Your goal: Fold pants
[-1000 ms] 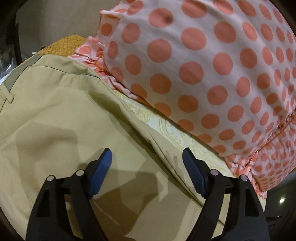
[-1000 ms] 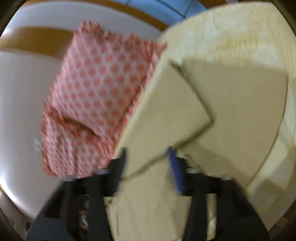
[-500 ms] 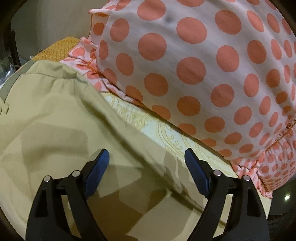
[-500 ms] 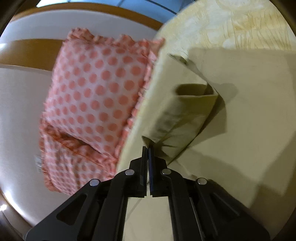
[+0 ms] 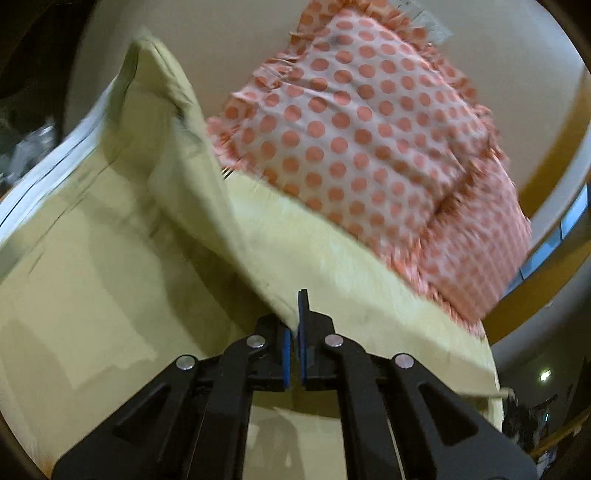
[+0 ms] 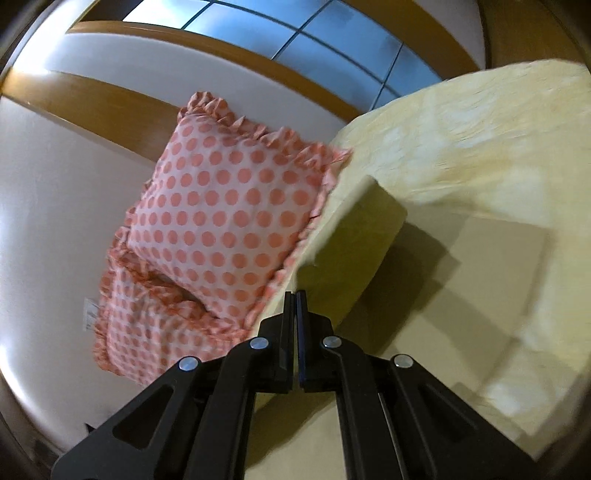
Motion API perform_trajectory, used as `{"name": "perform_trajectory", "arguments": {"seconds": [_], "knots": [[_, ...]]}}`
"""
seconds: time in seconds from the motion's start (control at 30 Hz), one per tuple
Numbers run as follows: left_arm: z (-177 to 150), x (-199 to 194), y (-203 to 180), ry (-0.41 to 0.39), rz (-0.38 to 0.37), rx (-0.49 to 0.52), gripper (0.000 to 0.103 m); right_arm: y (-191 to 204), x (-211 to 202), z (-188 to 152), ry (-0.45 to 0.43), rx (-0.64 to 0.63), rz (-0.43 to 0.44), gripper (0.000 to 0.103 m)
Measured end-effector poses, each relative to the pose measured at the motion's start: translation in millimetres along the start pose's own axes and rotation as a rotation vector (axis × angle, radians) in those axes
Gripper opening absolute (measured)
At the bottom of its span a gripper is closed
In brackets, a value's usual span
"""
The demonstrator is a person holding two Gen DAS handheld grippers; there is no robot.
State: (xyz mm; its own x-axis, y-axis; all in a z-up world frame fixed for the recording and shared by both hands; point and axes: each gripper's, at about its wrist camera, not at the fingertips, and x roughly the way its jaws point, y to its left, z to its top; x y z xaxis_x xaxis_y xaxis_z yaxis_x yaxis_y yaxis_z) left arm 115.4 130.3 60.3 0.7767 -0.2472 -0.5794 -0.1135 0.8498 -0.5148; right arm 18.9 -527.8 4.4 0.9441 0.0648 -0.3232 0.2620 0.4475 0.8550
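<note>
Left gripper [image 5: 294, 325] now clamped on lifted pants [image 5: 192, 177], right gripper [image 6: 295, 314] jaws gripping pants too (pillow [image 6: 225, 214] beside)

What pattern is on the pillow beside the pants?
Coral-orange polka dots on pale pink, with a ruffled edge; the pillow shows best in the right wrist view.

wall [image 6: 55, 192]: white, wood band | window [image 6: 295, 33]: blue panes | bed [image 6: 480, 122]: yellow cover
</note>
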Motion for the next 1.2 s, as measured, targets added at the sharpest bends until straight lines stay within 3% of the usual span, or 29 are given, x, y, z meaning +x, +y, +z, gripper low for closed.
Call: {"name": "perform_trajectory", "arguments": {"seconds": [0.17, 0.23, 0.27, 0.3, 0.37, 0.4, 0.43, 0.57, 0.73, 0.83, 0.87, 0.9, 0.97, 1.03, 1.2], "knots": [[-77, -21, 34, 0.039, 0.022, -0.065, 0.004, -14, -10, -10, 0.012, -0.045, -0.13, 0.002], [-90, -22, 49, 0.039, 0.036, -0.079, 0.014, -14, -17, -13, -0.004, -0.088, -0.202, 0.008], [-93, -24, 53, 0.023, 0.015, -0.101, 0.015, -15, -23, -13, -0.024, -0.097, -0.231, 0.026], [-96, -32, 58, 0.013, 0.003, -0.114, 0.019, -17, -31, -12, -0.051, -0.103, -0.248, 0.053], [-104, -50, 61, -0.039, 0.0, -0.114, 0.041, -21, -47, -10, -0.136, -0.123, -0.303, 0.064], [-106, -58, 62, -0.065, 0.008, -0.111, 0.055, -24, -51, -9, -0.156, -0.134, -0.333, 0.064], [-109, -66, 64, -0.094, 0.019, -0.109, 0.061, -28, -53, -7, -0.169, -0.137, -0.355, 0.064], [-111, -91, 77, -0.184, 0.042, -0.145, 0.065, -43, -41, -5, -0.141, -0.124, -0.358, 0.061], [-108, -112, 98, -0.28, 0.097, -0.21, 0.071, -23, -20, -19, -0.128, -0.287, -0.354, 0.047], [-105, -112, 104, -0.281, 0.121, -0.211, 0.071, -16, -7, -20, -0.131, -0.358, -0.382, 0.039], [-105, -112, 105, -0.278, 0.123, -0.21, 0.071, -15, -3, -20, -0.115, -0.375, -0.391, 0.021], [-105, -111, 106, -0.275, 0.124, -0.208, 0.072, -13, 2, -19, -0.092, -0.404, -0.4, 0.012], [-105, -107, 106, -0.263, 0.127, -0.2, 0.072, -12, 13, -18, -0.023, -0.434, -0.457, 0.008], [-104, -105, 107, -0.253, 0.123, -0.196, 0.072, -16, 12, -11, -0.004, -0.382, -0.426, 0.006], [-103, -114, 118, -0.281, 0.124, -0.216, 0.073, 9, -3, -8, -0.062, -0.379, -0.371, 0.004]]}}
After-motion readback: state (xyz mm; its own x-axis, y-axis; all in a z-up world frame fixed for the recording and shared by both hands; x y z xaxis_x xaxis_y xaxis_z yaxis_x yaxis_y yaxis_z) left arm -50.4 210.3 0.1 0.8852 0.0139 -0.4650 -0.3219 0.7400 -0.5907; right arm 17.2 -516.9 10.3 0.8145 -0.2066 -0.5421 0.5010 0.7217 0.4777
